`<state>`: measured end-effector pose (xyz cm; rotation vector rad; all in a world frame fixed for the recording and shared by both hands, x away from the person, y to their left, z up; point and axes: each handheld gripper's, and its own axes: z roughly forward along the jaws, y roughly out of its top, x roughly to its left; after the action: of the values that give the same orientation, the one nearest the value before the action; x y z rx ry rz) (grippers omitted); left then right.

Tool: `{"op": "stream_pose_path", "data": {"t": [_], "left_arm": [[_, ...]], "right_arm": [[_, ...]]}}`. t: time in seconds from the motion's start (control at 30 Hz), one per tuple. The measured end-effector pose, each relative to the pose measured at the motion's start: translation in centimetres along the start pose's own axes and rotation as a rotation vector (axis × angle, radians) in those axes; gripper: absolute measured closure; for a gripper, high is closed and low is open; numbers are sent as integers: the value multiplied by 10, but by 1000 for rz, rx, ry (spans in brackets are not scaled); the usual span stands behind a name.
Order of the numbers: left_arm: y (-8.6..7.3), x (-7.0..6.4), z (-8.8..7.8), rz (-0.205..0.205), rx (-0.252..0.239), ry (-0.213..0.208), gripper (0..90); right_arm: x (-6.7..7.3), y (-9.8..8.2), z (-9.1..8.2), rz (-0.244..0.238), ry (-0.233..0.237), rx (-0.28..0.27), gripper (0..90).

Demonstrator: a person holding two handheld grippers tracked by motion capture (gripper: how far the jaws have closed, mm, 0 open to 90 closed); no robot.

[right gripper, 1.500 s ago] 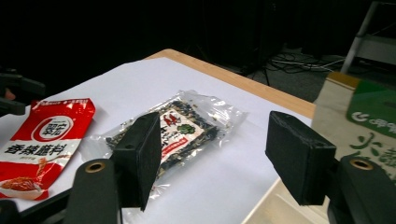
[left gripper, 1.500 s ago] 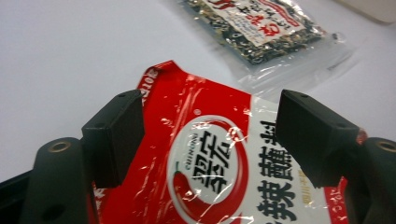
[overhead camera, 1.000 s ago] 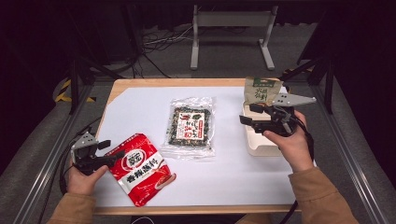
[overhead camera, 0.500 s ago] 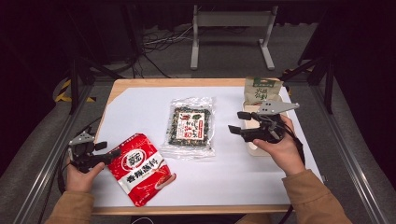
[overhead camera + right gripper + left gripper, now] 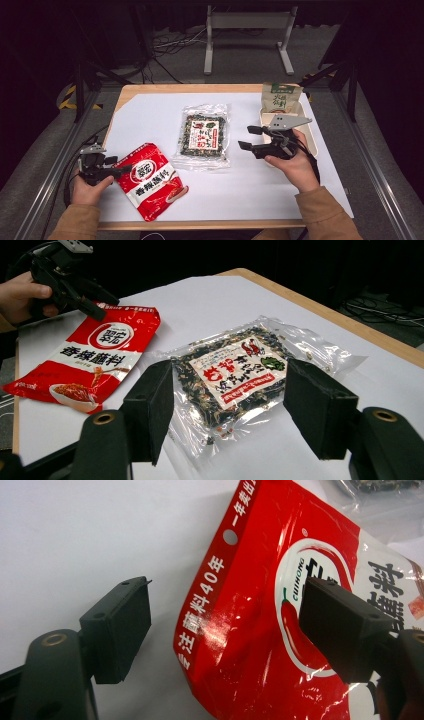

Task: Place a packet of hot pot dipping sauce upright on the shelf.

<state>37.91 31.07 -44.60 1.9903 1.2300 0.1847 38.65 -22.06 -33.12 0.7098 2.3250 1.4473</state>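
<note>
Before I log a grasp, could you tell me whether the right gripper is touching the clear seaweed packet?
Apart. In the right gripper view the right gripper stands open short of the clear seaweed packet, and the high view shows bare white table cover between them.

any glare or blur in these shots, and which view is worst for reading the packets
High view: sharp enough, white sheet bright, surroundings dark, print on the red packet small. Left gripper view: strong white glare streaks on the red packet, near jaws soft. Right gripper view: clear packet shows plastic sheen, label readable, near jaws blurred. Worst glare: left gripper view.
</note>
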Motion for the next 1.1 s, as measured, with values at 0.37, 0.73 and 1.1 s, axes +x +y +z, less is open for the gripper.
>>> {"op": "stream_pose_path", "data": {"t": [0.37,0.73,1.1], "left_arm": [[0,-2,1,-12,45,-48,344],[4,-22,-15,42,-27,-160,472],[0,-18,-1,-7,77,-148,534]], "right_arm": [[0,-3,-1,5,4,2,352],[2,-4,2,4,16,6,351],[5,-5,7,-3,31,18,351]]}}
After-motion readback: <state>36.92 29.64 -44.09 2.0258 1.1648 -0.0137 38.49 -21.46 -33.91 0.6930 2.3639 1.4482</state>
